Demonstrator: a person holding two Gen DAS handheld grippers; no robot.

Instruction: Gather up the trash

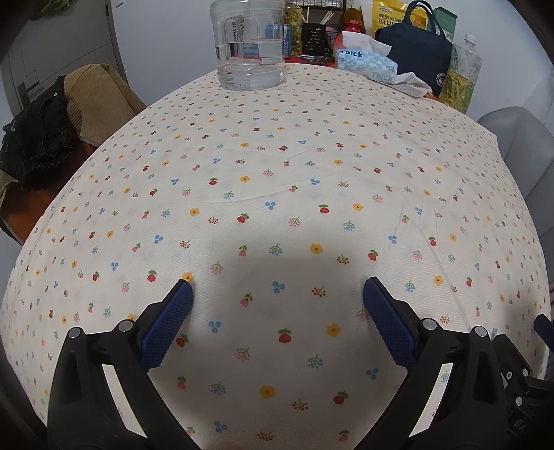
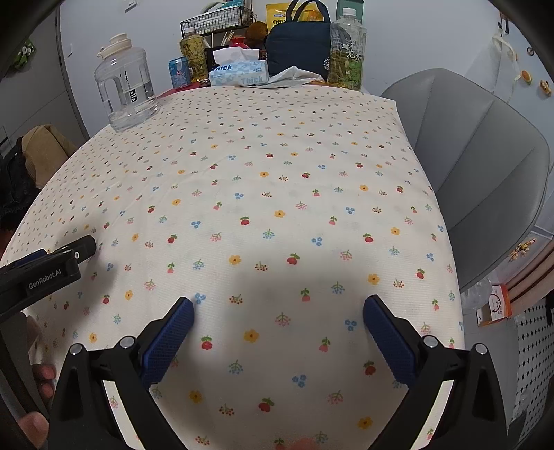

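Note:
My left gripper (image 1: 277, 287) is open and empty, low over the floral tablecloth (image 1: 277, 180) near its front edge. My right gripper (image 2: 278, 304) is also open and empty over the same cloth (image 2: 263, 194). The left gripper's body (image 2: 52, 266) shows at the left in the right wrist view. A loose white tissue (image 1: 412, 83) lies at the far edge beside a blue tissue box (image 1: 367, 64); it also shows in the right wrist view (image 2: 294, 74). No other loose trash shows on the cloth.
At the far edge stand a clear water jug (image 1: 247, 45), a navy bag (image 1: 419, 52), tea bottles (image 2: 346, 52), a can (image 2: 179, 72) and a wire rack (image 2: 216, 20). A grey chair (image 2: 477, 166) is right; a chair with clothes (image 1: 52, 131) is left.

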